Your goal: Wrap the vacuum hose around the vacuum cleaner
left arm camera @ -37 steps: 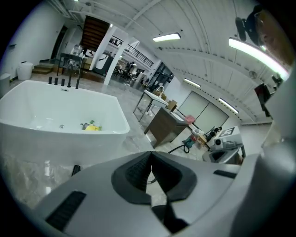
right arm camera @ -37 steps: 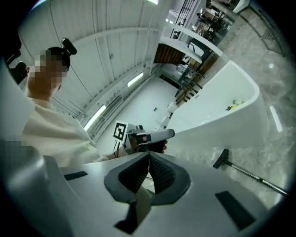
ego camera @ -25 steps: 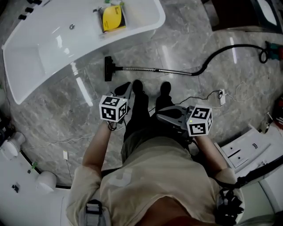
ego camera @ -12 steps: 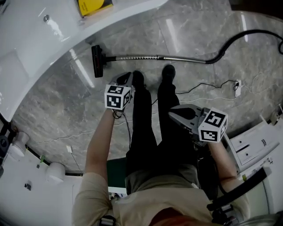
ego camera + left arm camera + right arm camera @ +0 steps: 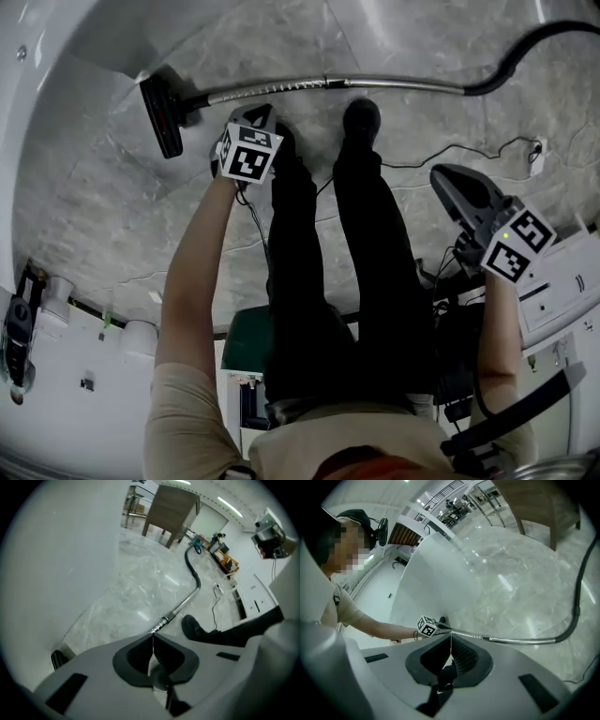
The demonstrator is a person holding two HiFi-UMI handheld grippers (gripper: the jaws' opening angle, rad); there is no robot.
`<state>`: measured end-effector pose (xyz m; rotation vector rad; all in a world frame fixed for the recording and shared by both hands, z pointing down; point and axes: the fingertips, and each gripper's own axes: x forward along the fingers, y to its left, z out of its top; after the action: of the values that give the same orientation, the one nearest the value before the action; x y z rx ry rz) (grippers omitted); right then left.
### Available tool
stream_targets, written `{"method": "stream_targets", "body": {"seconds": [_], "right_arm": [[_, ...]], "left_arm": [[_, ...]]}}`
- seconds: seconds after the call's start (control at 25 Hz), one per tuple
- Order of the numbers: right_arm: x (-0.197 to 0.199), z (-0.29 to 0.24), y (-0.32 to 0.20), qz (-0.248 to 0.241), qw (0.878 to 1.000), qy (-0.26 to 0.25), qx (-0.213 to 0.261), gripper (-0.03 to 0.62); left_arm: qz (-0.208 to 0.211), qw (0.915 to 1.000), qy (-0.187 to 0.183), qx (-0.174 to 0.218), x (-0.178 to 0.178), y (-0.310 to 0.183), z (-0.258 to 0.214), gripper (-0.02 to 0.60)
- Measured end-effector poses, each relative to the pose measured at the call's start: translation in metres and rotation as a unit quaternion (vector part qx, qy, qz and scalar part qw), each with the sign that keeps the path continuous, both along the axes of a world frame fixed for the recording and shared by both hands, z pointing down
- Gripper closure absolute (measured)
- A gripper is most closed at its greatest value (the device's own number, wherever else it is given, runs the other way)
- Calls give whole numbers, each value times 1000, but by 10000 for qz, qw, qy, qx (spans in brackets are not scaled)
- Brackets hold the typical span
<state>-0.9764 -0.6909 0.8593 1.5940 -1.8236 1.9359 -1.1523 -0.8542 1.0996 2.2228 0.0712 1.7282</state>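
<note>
Left gripper [image 5: 261, 116], jaws pressed together on nothing, points down just beside the silver metal vacuum wand [image 5: 394, 84] lying on the grey marble floor [image 5: 103, 206]. Whether it touches the wand cannot be told, since its marker cube covers most of it in the head view. Right gripper [image 5: 441, 174], jaws likewise together and empty, hangs well apart from the wand. The black flexible vacuum hose [image 5: 539, 42] is cut off at the head view's top right edge, and its far end in the left gripper view is too small to make out.
</note>
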Motion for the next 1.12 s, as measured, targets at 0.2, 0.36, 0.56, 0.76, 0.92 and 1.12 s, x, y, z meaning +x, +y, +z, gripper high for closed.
{"method": "stream_targets", "body": {"seconds": [0.2, 0.36, 0.56, 0.76, 0.92, 1.12], "right_arm": [[-28, 35, 25, -377, 9988, -274, -181, 589], [-42, 52, 37, -358, 9974, -560, -288, 589], [-46, 66, 47, -227, 9968, -647, -407, 589], [-49, 75, 49, -128, 9954, -820, -487, 589], [-48, 80, 52, 33, 9940, -904, -610, 589], [-59, 78, 41, 48, 9933, -1007, -565, 589]], "left_arm": [[1411, 9881, -495, 355, -5, 3, 74, 575], [2449, 9647, -845, 473, -16, 10, 116, 453], [3358, 9288, -1301, 877, -27, 10, 161, 258], [3812, 9001, -1591, 1388, -33, -2, 197, 259], [3869, 8958, -1671, 1411, -32, -2, 203, 258], [3943, 8877, -1909, 1417, -31, -5, 203, 267]]}}
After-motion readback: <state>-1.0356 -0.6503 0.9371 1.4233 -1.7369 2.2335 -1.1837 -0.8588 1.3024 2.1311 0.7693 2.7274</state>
